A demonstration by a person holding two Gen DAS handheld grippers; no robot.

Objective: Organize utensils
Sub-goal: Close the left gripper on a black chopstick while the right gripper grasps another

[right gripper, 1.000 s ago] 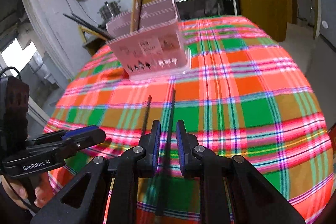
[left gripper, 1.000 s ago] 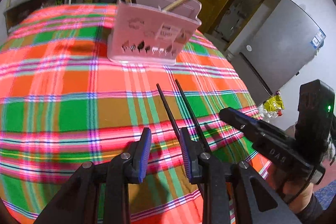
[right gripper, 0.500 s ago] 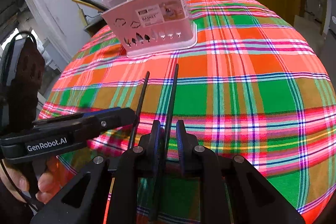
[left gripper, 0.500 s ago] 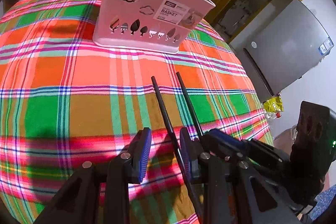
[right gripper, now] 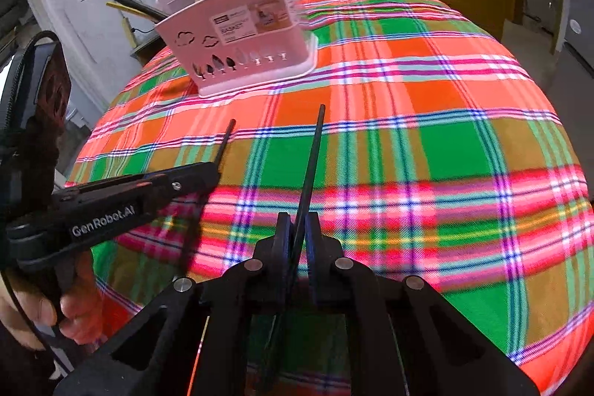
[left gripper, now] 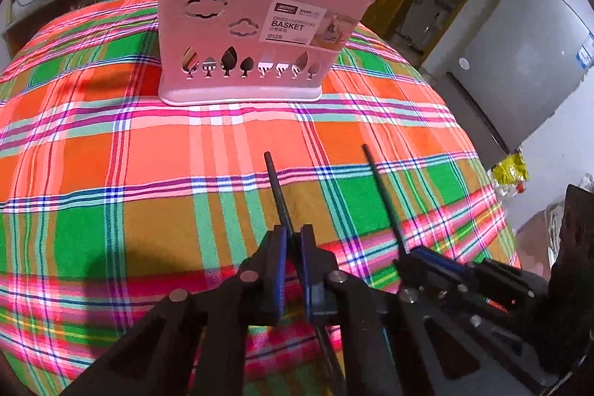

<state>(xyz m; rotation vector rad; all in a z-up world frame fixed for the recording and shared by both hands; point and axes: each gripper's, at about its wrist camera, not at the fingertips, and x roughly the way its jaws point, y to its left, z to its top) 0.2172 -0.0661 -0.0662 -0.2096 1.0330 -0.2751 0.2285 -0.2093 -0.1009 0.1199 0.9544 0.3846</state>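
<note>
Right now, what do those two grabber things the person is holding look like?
Both are black plastic. The left gripper has two flat fingers lined with blue ribbed pads and round silver screws at its joints. The right gripper is built the same way. Seen from the right wrist, the left one carries white lettering, "GenRobot.AI", and a thin black cable loops over its body.

The white sticker (left gripper: 297, 26) on the front wall of the pink utensil basket (left gripper: 208, 36), at about twelve o'clock on the counter (left gripper: 92, 151), reads "BASKET" in bold capitals; the smaller lines around that word are too fine to make out. The left tool (right gripper: 213, 173) carries "GenRobot.AI" in white lettering along its black side.
</note>
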